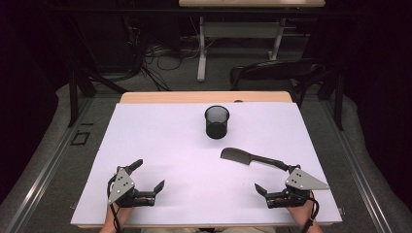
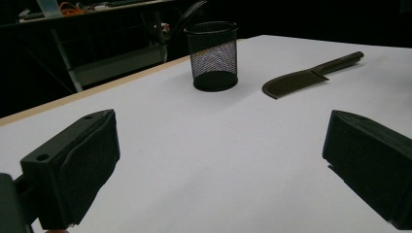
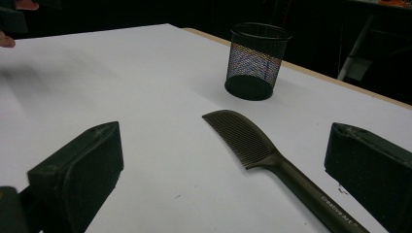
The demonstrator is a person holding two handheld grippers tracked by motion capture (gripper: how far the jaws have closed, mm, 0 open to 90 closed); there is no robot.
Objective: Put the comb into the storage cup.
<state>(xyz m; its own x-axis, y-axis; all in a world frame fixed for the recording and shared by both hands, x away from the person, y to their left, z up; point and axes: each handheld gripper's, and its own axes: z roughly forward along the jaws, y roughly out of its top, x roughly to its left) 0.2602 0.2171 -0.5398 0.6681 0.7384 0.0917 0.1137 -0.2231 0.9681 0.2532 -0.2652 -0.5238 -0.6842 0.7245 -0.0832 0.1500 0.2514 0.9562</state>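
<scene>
On the white table [image 1: 160,145], two grippers rest spread wide and grasping nothing.

Flat between the right gripper [image 1: 275,180] and the mesh cup [image 1: 216,122] lies the dark comb [image 1: 248,158], its handle end cut off at the right gripper view's lower edge. What the cup holds is hard to judge through its dark mesh. Well apart from both sits the left gripper [image 1: 148,173].

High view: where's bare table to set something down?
Free: the whole left half, from the left gripper up to the mesh cup, and the front strip between both grippers. Crowded: front right, where the comb lies by the right gripper.
</scene>
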